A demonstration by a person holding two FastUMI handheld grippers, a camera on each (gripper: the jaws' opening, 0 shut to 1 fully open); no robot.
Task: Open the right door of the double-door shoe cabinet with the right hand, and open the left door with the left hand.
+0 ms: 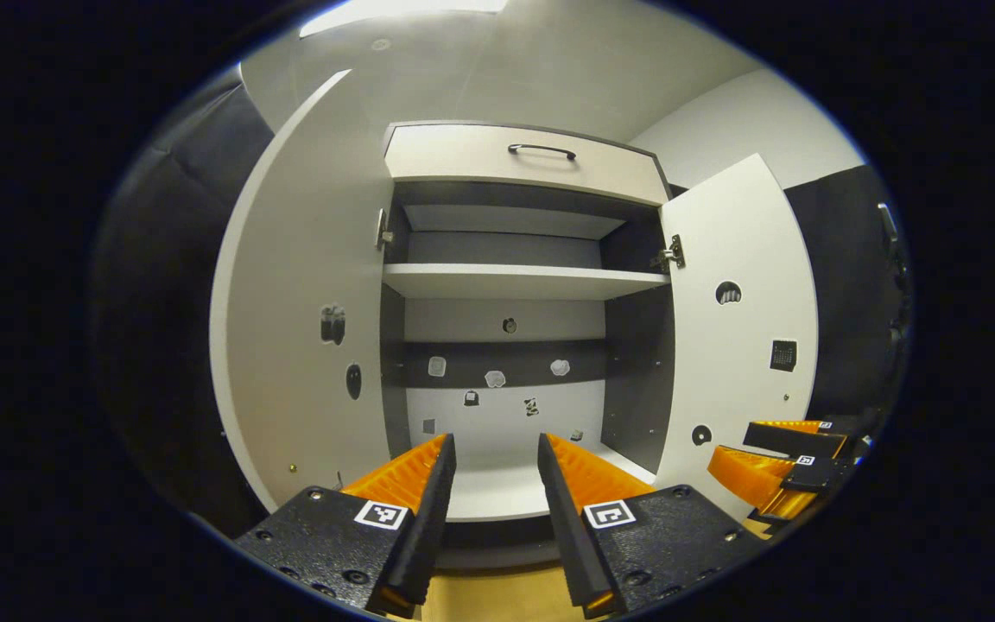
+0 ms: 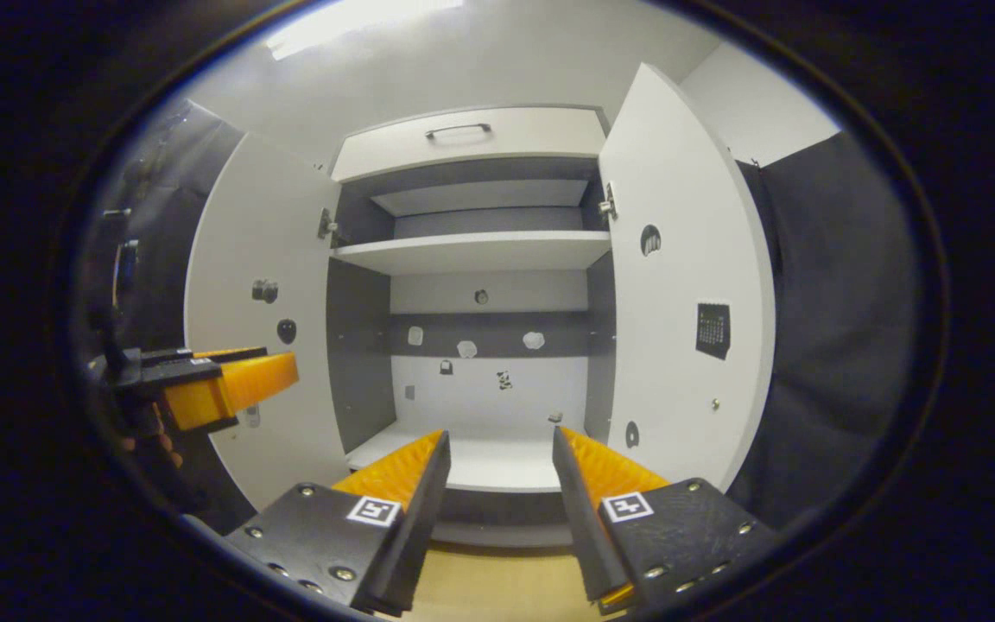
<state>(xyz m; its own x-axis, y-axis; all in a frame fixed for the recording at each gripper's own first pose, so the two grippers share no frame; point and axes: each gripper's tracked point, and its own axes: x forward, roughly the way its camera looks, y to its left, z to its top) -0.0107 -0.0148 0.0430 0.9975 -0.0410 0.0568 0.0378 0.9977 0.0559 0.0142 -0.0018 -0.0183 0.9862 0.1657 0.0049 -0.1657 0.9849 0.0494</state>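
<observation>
The shoe cabinet stands straight ahead with both doors swung wide. In the left gripper view, the left door (image 1: 299, 302) and the right door (image 1: 744, 328) frame a bare inside with one shelf (image 1: 519, 281). My left gripper (image 1: 496, 453) is open, held back from the cabinet with nothing between its fingers. The right gripper (image 1: 774, 458) shows at the lower right beside the right door. In the right gripper view, the left door (image 2: 260, 320) and right door (image 2: 687, 294) stand open too. My right gripper (image 2: 497, 449) is open and holds nothing. The left gripper (image 2: 221, 380) hangs near the left door.
A closed drawer (image 1: 523, 160) with a dark handle tops the cabinet. Small stickers dot the doors and the back panel (image 1: 502, 380). Black cloth hangs on both sides. A wooden floor (image 1: 497, 596) lies below the cabinet's bottom board (image 2: 497, 466).
</observation>
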